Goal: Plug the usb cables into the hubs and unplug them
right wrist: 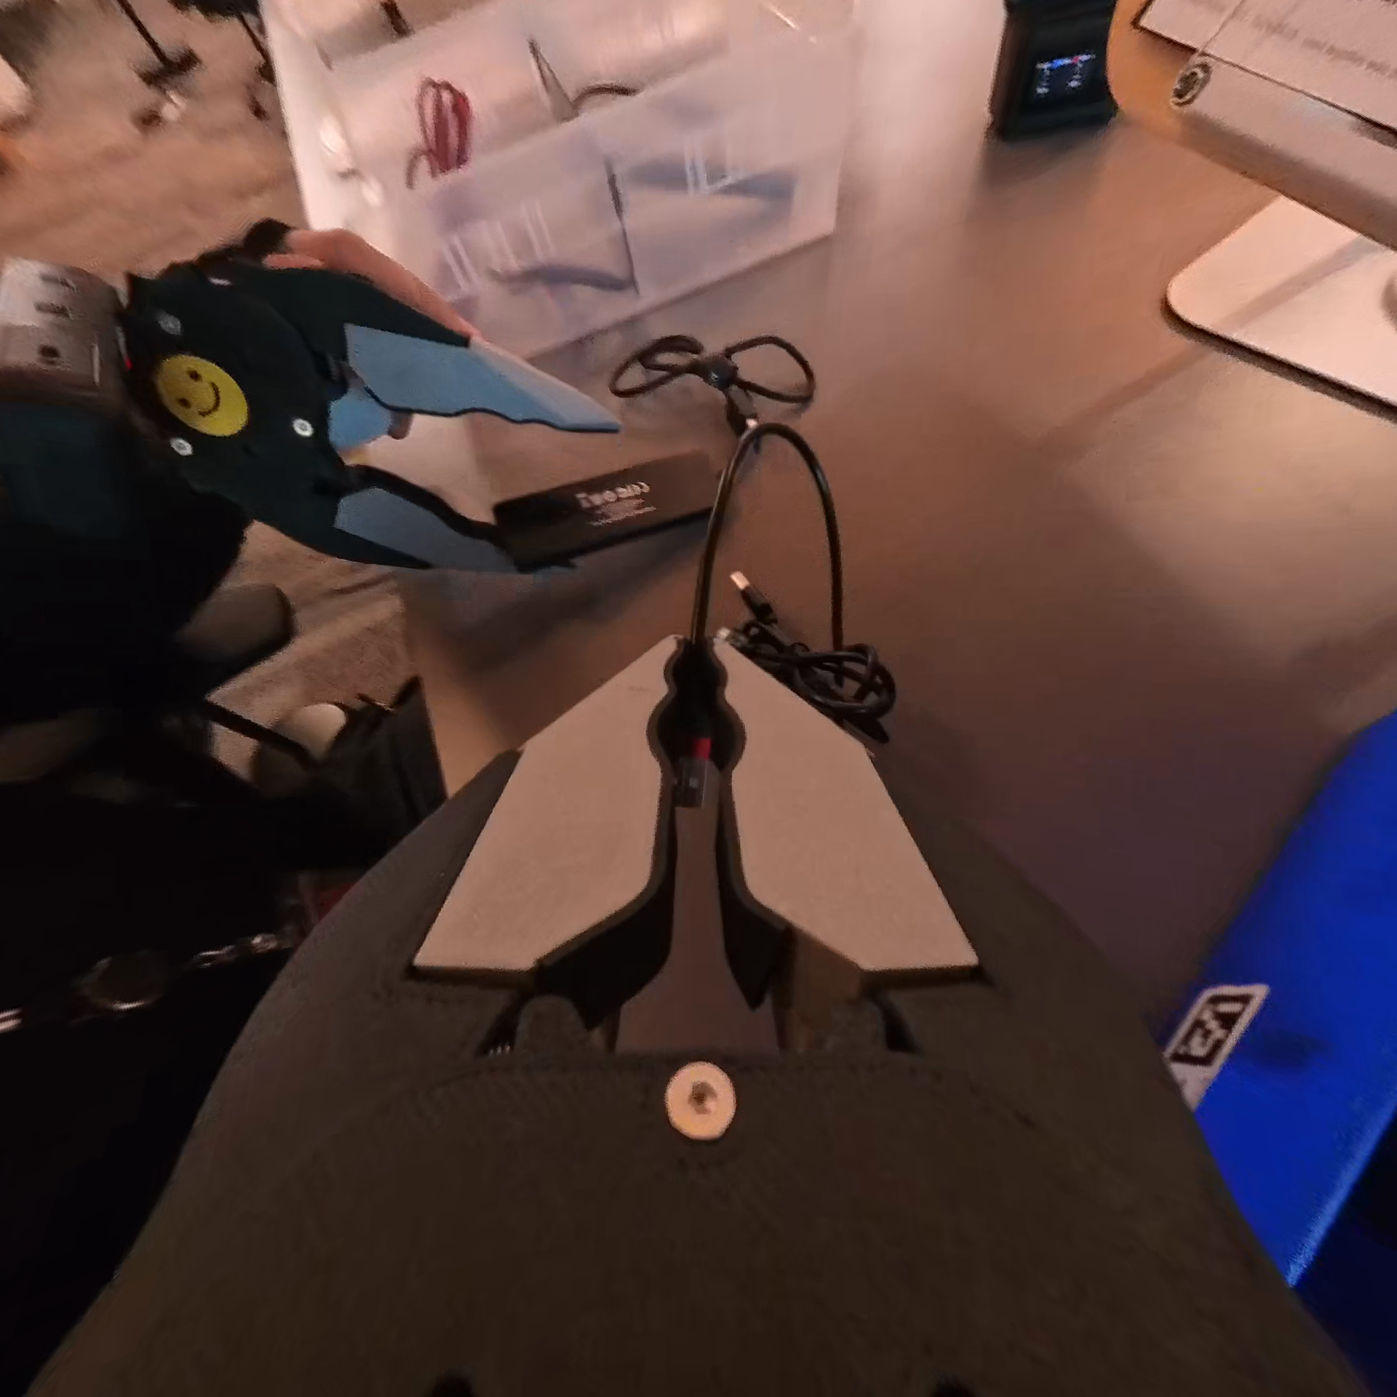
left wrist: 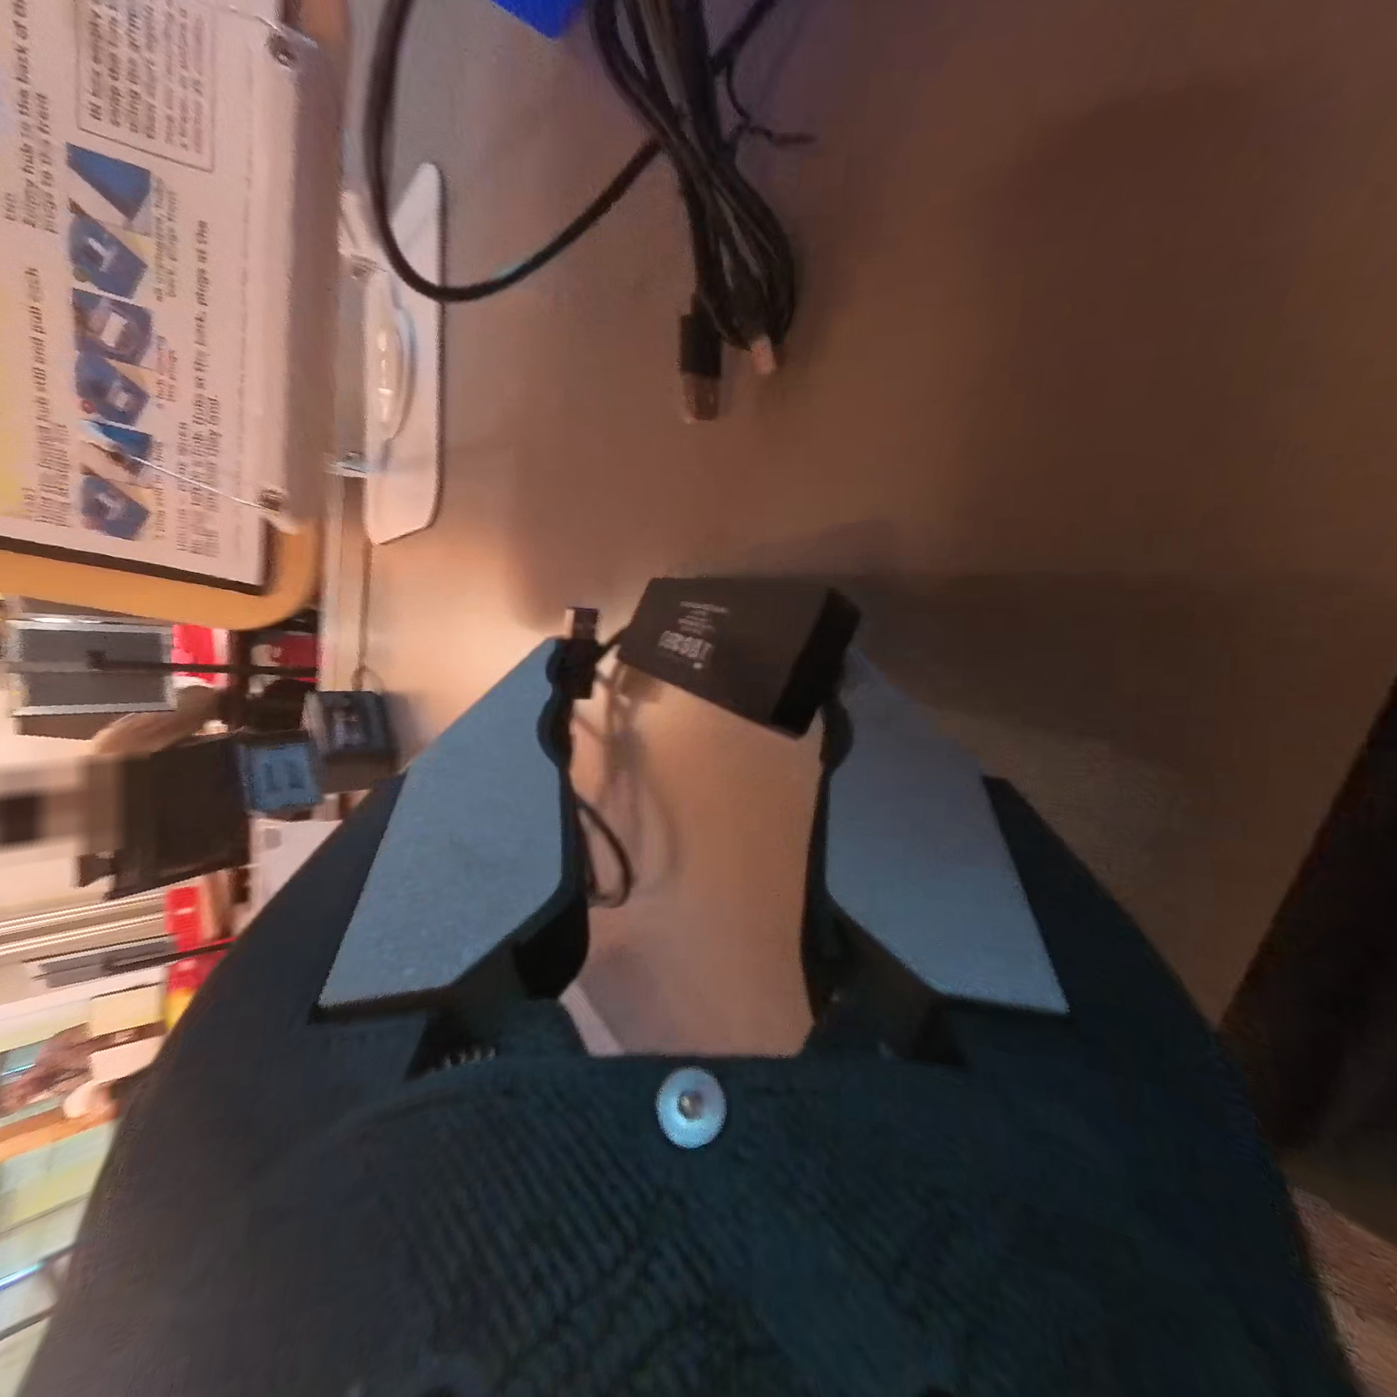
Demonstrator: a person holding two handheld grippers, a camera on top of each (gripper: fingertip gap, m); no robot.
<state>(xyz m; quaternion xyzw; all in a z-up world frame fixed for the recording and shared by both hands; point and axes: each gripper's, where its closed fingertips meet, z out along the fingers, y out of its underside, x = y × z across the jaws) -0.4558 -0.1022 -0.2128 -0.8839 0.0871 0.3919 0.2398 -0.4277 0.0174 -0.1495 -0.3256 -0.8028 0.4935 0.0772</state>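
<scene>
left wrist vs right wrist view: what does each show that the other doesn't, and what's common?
Only the left wrist view: the left hand-held gripper from behind, its fingers on either side of the black hub, and a printed instruction sheet.

Only the right wrist view: the right hand-held gripper shut on a black USB plug, a clear plastic bin, a blue box, and a smiley sticker on the left gripper.

Both: the hub, the bundled black cable lying loose, and the brown table.

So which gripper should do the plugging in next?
Right. The right gripper is shut on a cable plug, while the left gripper has its fingers around the black hub, steadying it.
</scene>
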